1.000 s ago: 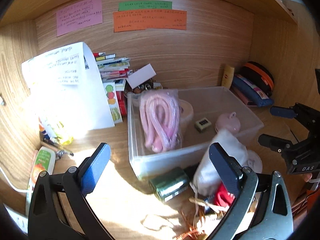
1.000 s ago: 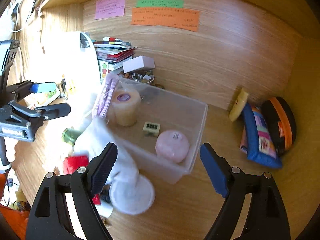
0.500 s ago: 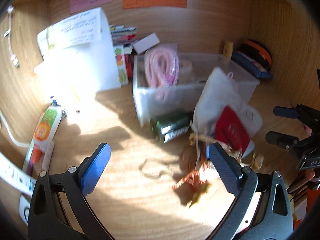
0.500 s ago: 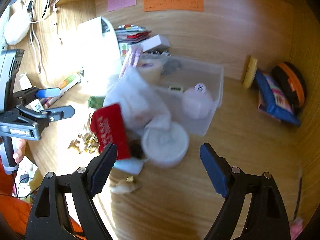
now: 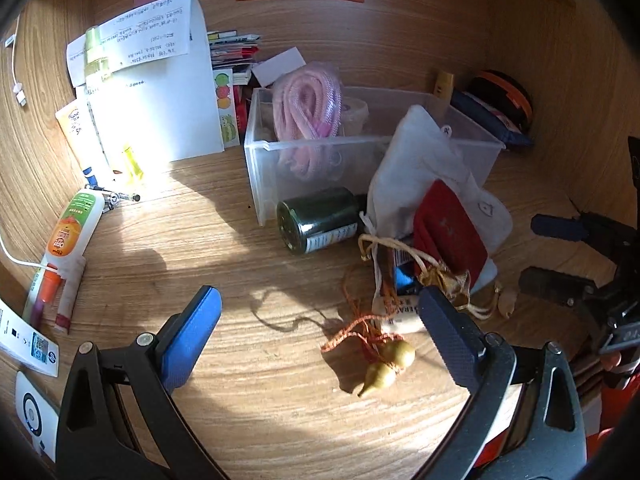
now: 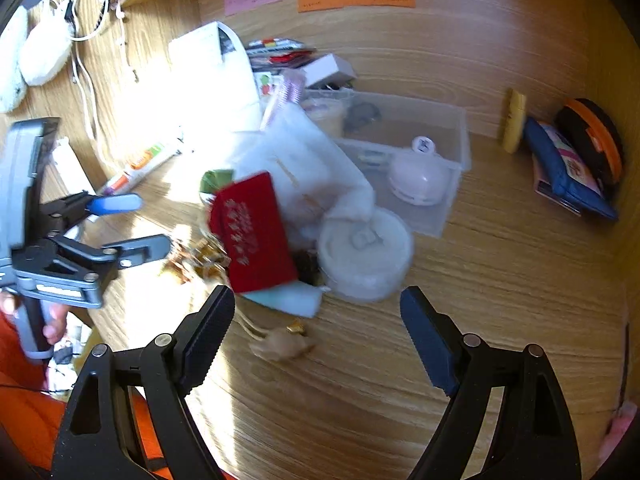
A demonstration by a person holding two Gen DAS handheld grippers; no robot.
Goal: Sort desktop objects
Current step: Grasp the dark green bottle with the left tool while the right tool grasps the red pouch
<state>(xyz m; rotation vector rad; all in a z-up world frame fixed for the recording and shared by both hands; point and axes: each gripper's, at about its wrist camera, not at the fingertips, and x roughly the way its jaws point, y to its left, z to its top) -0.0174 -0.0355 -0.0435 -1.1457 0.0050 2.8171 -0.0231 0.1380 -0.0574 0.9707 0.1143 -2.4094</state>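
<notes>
A clear plastic bin [image 5: 256,160] stands at the back and holds a pink cord bundle [image 5: 308,112] and a pink round gadget [image 6: 420,176]. In front of it lies a pile: a dark green bottle [image 5: 320,220] on its side, a white cloth pouch [image 5: 420,160], a red pouch [image 5: 448,236], a white round container [image 6: 364,252] and two small gourd charms [image 5: 388,364] on orange string. My left gripper [image 5: 318,308] hangs open above the gourds, holding nothing. My right gripper [image 6: 318,304] is open and empty, just in front of the red pouch [image 6: 252,232].
Large white paper sheets [image 5: 152,92] lean at the back left, with a tube [image 5: 68,232] and pens beside them. A blue pencil case [image 6: 568,168] and an orange-and-black round case [image 6: 596,136] sit in the right corner. A hand [image 6: 52,324] holds the left gripper.
Both views have drawn back from the bin and dropped lower, so the pile in front of it now fills the middle. Both grippers' jaws stayed wide apart.
</notes>
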